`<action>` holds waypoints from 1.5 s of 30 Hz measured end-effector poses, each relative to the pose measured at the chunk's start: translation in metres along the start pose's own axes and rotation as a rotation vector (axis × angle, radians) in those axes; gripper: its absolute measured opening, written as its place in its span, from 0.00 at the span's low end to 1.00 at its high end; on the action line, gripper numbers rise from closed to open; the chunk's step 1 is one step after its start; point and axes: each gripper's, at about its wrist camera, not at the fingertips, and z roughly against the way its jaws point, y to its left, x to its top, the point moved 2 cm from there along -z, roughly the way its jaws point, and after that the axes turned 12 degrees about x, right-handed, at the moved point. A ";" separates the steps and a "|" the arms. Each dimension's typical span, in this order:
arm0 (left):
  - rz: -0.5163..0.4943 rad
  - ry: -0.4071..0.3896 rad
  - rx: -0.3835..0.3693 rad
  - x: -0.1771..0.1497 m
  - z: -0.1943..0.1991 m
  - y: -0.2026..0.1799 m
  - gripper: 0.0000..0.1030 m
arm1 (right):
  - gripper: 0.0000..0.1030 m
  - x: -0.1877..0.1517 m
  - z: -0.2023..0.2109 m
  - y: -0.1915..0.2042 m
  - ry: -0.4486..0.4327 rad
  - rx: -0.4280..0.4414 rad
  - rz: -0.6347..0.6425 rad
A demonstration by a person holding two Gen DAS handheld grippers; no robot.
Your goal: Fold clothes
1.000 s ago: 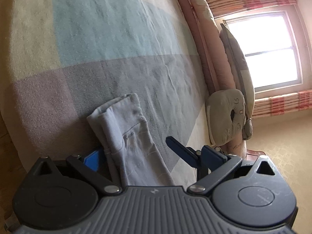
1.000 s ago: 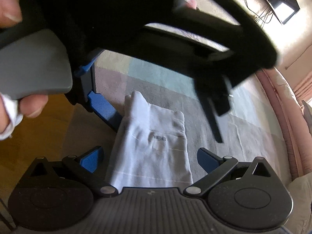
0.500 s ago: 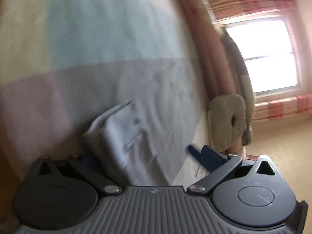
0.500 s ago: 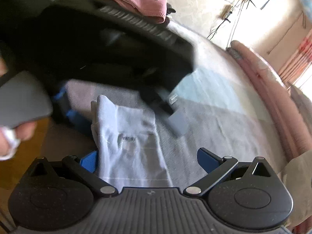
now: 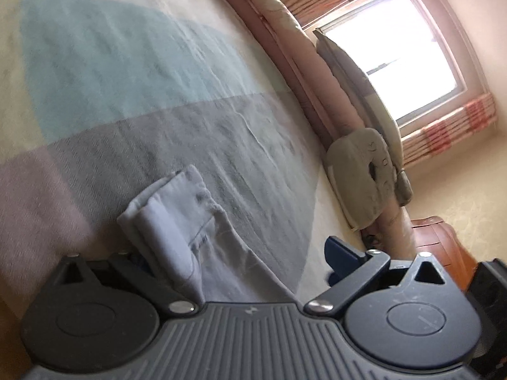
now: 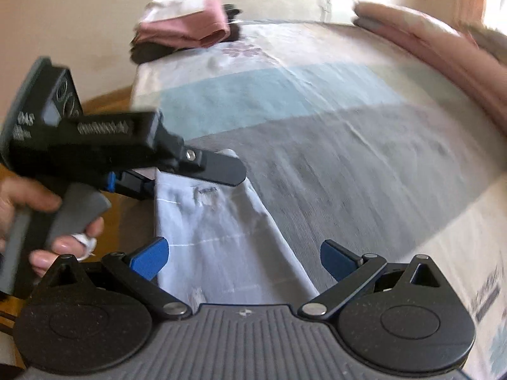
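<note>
A pale lavender garment, already folded into a narrow strip of several layers, lies on the grey band of a colour-block bedspread close to the bed's near edge, at about 7 o'clock in the right wrist view. The left gripper reaches in from 9 o'clock over the strip's far end, a hand on its grip; its upper finger lies over the cloth, but whether it is clamped cannot be told, since the left wrist view hides one finger behind the fabric. The right gripper stands with fingers spread wide, the strip passing between them and neither pad pressing on it.

The lengthwise folds look finished; a final crosswise fold and a move to the pile of folded clothes at 11 o'clock appear to remain.

Open bedspread stretches from 12 to 3 o'clock, giving ample room to turn the strip over. The bed's edge and wooden floor lie just to 9 o'clock, so cloth drawn that way could slip off. A rolled pink quilt borders the far side.
</note>
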 end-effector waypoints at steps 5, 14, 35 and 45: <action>-0.128 -0.050 0.026 -0.006 0.002 -0.005 0.90 | 1.00 -0.021 0.038 -0.011 -0.060 -0.017 -0.085; -0.285 -0.073 0.172 0.001 -0.002 -0.014 0.26 | 1.00 -0.079 0.085 -0.038 -0.140 -0.019 -0.333; -0.349 -0.117 0.068 0.004 0.036 -0.043 0.12 | 1.00 -0.071 0.014 -0.091 -0.281 0.485 -0.935; -0.318 -0.113 0.030 0.007 0.036 -0.041 0.12 | 1.00 -0.060 -0.016 -0.116 -0.284 0.410 -1.129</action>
